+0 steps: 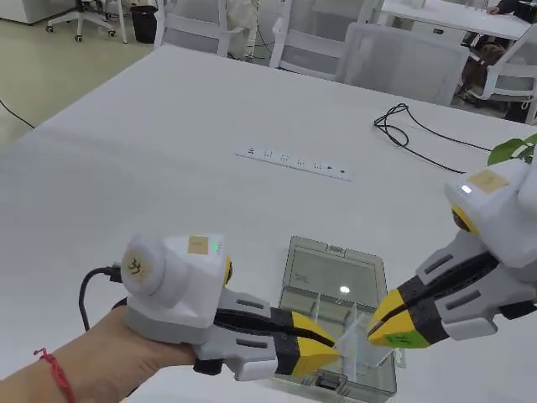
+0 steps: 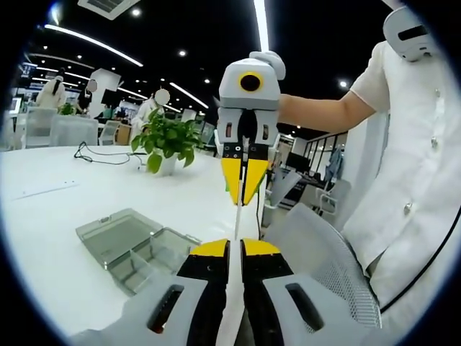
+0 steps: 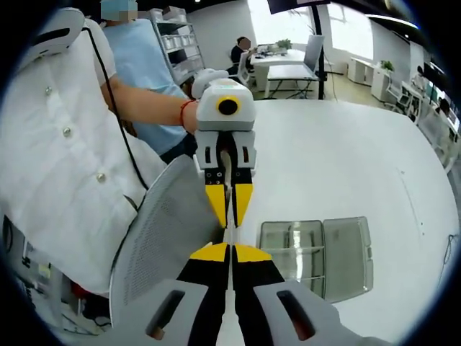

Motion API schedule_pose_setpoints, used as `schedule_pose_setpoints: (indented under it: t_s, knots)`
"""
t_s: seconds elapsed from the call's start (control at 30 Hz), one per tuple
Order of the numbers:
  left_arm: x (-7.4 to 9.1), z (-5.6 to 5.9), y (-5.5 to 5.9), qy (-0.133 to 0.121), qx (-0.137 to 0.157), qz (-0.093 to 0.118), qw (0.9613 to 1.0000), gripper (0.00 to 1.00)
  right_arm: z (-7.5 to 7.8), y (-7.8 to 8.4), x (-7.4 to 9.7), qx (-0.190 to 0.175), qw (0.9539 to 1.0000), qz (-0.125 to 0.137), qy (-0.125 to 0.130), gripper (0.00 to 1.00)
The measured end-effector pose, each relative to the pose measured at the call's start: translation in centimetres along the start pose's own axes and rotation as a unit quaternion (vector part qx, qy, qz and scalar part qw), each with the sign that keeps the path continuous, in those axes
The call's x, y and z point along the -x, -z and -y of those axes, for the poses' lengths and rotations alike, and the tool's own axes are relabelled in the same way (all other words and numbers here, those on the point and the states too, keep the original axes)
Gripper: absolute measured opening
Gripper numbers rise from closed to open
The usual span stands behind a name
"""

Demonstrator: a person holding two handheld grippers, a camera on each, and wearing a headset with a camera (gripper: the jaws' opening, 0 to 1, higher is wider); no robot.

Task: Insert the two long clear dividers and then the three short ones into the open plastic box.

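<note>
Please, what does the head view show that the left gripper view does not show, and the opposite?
Head view: the left gripper seen from outside, held by a hand with a red cord on the wrist. Left gripper view: the person's white buttoned shirt, a mesh chair back and ceiling lights. Both: the open plastic box, the right gripper and the clear divider, pinched by both grippers.

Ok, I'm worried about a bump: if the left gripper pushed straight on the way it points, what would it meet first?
Most likely the right gripper. Its yellow tips face it head-on, at the far end of the clear divider that both clamp. Depth is hard to judge.
</note>
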State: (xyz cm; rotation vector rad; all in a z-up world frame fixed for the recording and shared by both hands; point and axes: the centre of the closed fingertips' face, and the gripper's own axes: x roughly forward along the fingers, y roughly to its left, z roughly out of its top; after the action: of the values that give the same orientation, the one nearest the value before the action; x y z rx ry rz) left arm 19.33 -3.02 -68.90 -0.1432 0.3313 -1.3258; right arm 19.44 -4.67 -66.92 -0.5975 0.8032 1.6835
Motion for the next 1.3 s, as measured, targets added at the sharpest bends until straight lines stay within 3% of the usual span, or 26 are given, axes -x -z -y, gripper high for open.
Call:
schedule_pose_setpoints:
  t_s: [0.13,0.27,0.53,0.73,0.93,1.3]
  knots:
    - [0.8,-0.9,0.4,-0.020,0.001,-0.007,0.9998,0.09,1.3,0.4,0.0,-0.004,0.9997,-0.003,0.026,0.03]
    - [1.6,-1.9,0.9,-0.046,-0.002,-0.018,0.9988,0.18,3.7,1.3,-0.3,-0.008,0.9981,-0.005,0.061,0.03]
    - [2.8,-3.3,1.9,-0.081,-0.012,-0.037,0.9960,0.41,6.4,2.5,-1.7,-0.013,0.9954,-0.009,0.095,0.03]
    - [3.5,-4.8,2.6,-0.115,-0.012,-0.044,0.9923,0.68,8.0,4.0,-2.9,-0.014,0.9946,-0.010,0.102,0.03]
    - [3.8,-5.8,2.9,-0.139,-0.015,-0.050,0.9889,0.86,8.4,4.7,-3.8,-0.017,0.9945,-0.011,0.103,0.03]
    - [4.0,-6.5,3.0,-0.153,-0.009,-0.048,0.9870,0.99,9.3,6.3,-4.7,-0.020,0.9945,-0.016,0.102,0.02]
